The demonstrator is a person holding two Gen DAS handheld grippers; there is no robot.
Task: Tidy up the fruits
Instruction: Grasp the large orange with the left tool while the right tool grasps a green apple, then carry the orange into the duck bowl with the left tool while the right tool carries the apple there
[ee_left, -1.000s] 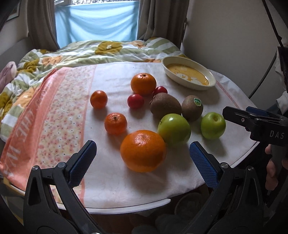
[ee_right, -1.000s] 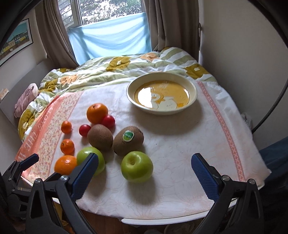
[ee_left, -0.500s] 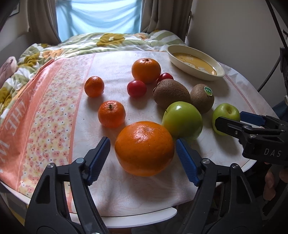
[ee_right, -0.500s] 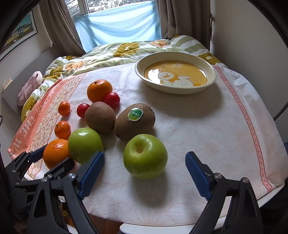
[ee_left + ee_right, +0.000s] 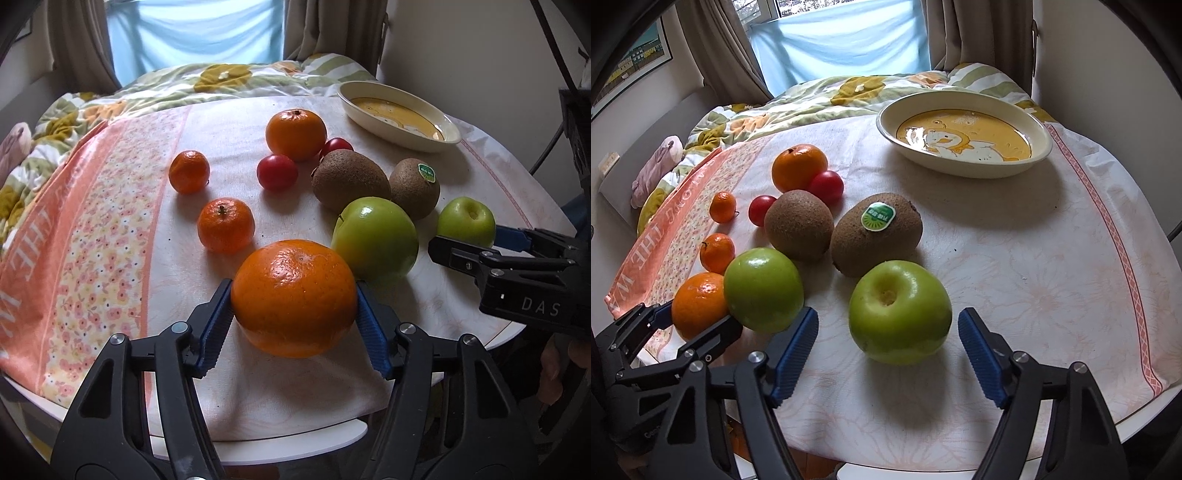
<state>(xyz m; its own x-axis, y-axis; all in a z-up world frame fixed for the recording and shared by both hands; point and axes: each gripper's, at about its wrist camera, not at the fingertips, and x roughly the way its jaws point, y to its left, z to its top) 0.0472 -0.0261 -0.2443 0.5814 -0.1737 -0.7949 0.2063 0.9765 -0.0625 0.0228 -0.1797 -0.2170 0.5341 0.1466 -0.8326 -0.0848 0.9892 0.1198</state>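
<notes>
My left hand-held gripper (image 5: 293, 317) has just closed onto the large orange (image 5: 293, 297) at the table's (image 5: 491, 317) near edge; my right hand-held gripper (image 5: 888, 349), spread, now straddles the green apple (image 5: 899, 312), ready for pickup.

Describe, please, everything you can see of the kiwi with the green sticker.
The brown, fuzzy, egg-shaped kiwi with the green sticker lies on its side on the pale floral tablecloth, its round green-and-white label facing up. It looks whole and unmarked. It sits close beside the second brown kiwi, possibly touching, and just behind the nearer green apple, well short of the cream bear-print dish. Neither hand-held gripper touches it.
</notes>
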